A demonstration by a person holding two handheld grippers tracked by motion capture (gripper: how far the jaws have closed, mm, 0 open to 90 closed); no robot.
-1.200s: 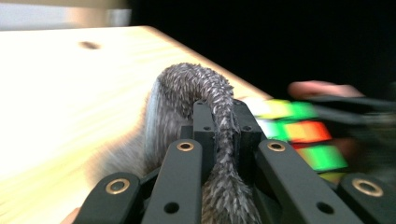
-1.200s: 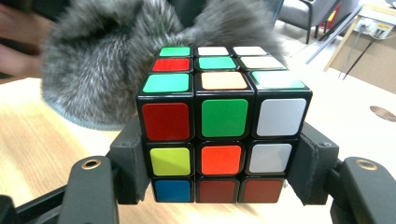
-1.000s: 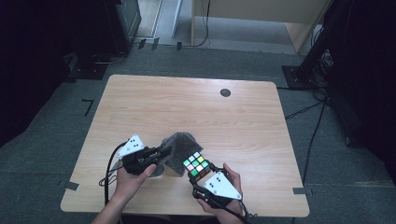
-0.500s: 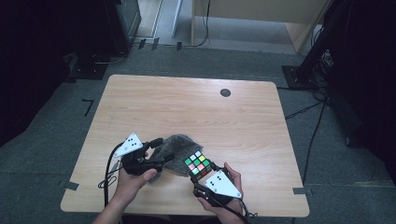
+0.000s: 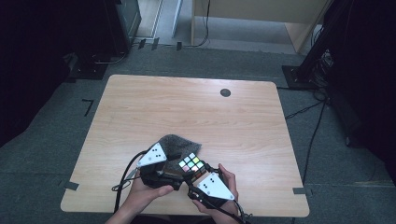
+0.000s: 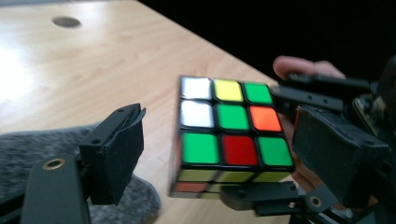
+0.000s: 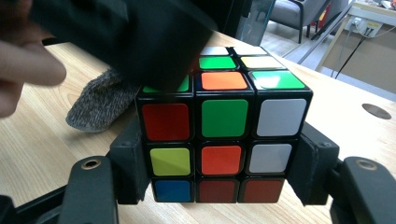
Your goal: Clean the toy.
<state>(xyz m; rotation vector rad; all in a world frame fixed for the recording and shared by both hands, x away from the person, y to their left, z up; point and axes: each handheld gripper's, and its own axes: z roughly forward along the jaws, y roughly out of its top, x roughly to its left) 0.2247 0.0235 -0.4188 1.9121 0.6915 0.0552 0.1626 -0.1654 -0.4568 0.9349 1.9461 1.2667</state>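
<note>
In the right gripper view a dark blurred gripper point(image 7: 126, 37) covers the Rubik's cube's point(image 7: 224, 116) top corner; the grey cloth point(image 7: 100, 102) lies partly behind it.

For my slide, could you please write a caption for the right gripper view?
Right gripper clamps a scrambled puzzle cube above the wooden table.

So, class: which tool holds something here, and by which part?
The right tool clamps the puzzle cube by two opposite side faces, low down. The left tool has just been opening and holds nothing.
</note>
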